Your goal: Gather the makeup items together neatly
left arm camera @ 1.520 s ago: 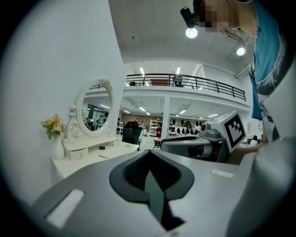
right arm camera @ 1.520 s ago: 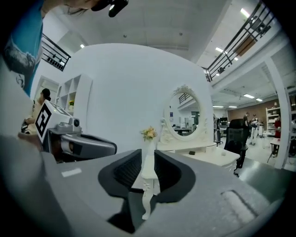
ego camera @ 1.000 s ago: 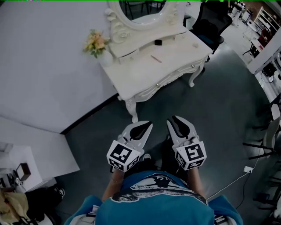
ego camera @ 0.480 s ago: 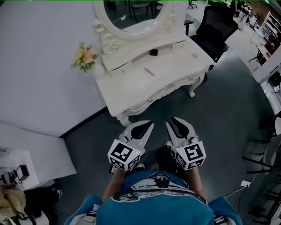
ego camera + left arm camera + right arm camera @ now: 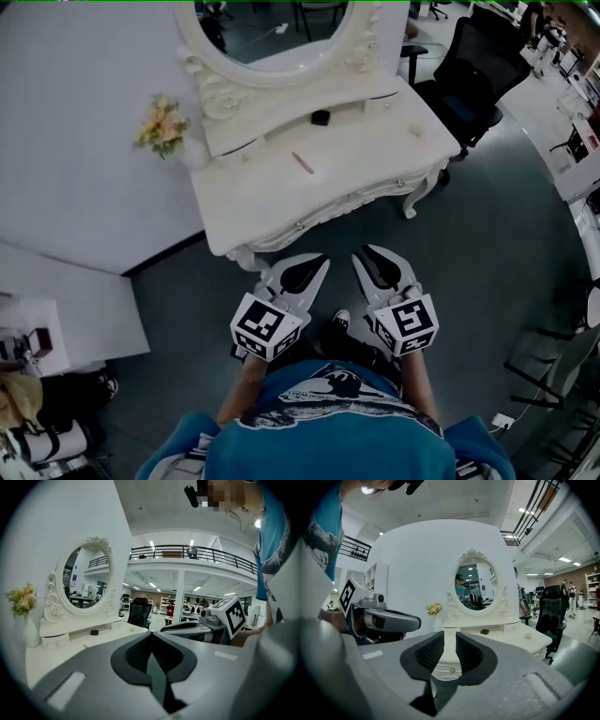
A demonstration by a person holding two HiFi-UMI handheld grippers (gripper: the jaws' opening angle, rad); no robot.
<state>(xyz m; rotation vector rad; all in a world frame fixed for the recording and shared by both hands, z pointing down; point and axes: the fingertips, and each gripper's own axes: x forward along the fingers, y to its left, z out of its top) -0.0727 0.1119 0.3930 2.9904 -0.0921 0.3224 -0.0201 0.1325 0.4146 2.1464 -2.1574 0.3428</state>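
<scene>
grey floor (image 5: 469,244) fills most of the head view. a white dressing table (image 5: 281,220) stands on it at top centre, and its tabletop (image 5: 366,169) is mostly bare. an oval mirror (image 5: 272,33) rises from the back of the dressing table. a black office chair (image 5: 478,80) sits just off the right end of the dressing table. the person (image 5: 328,422), in a blue top, stands in front of the dressing table, short of its front edge. both grippers are held side by side over the floor and point toward it. left gripper (image 5: 322,261): its fingers (image 5: 133,653) are clenched together with the tips meeting, nothing in them. right gripper (image 5: 361,254): its fingers (image 5: 427,651) stand a little apart and have just been closing, nothing between them, only the dressing table seen through the gap. flowers (image 5: 161,125) in a white vase stand at the left rear corner of the dressing table. makeup items are spread well apart: a small black compact (image 5: 321,117) on the raised shelf under the mirror, a thin pink stick (image 5: 302,162) flat near the middle of the tabletop, and a small pale lump (image 5: 413,130) near the right end of the tabletop. neither gripper touches any of them.
</scene>
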